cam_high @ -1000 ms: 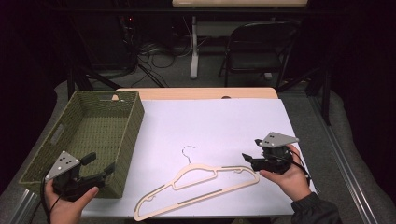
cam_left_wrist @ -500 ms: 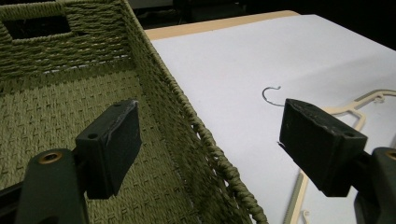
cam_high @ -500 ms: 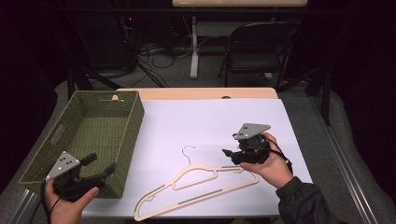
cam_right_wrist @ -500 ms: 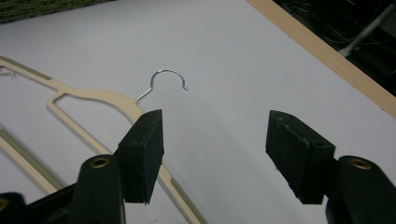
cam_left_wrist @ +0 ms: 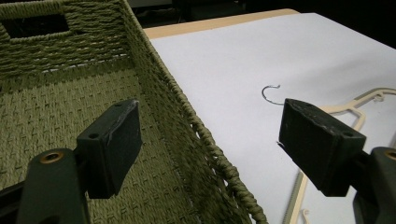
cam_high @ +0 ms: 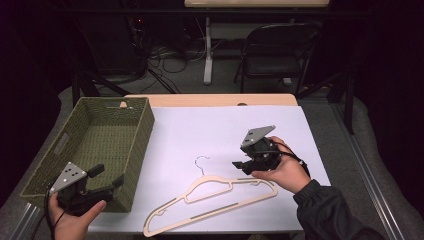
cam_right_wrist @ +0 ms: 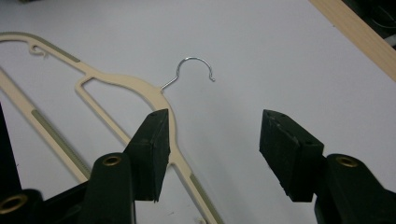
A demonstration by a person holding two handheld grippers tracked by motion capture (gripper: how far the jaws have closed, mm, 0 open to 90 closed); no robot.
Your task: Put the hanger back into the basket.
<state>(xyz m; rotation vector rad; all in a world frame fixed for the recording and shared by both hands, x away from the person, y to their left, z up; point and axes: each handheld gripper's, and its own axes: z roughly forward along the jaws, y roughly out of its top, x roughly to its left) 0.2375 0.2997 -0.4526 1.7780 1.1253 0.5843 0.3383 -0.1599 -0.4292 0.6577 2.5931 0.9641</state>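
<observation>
Hanger [cam_high: 210, 202] looks light, stiff, slick plastic, flat on the desk [cam_high: 320, 150] — best grip is the neck under the wire hook [cam_high: 200, 162]. Right tongs [cam_high: 240, 165] at its 1 o'clock, jaws just been closing but apart, nothing between; left tongs [cam_high: 117, 182] open, empty — by the basket [cam_high: 145, 135] at 9 o'clock.

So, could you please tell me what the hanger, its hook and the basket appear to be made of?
Hanger: probably matte cream plastic, judging by its thin, flat moulded frame with darker strips along the arms.
Hook: thin bare metal wire, silvery and shiny.
Basket: olive-green woven cord or fibre; the braided rim and weave show clearly.
</observation>
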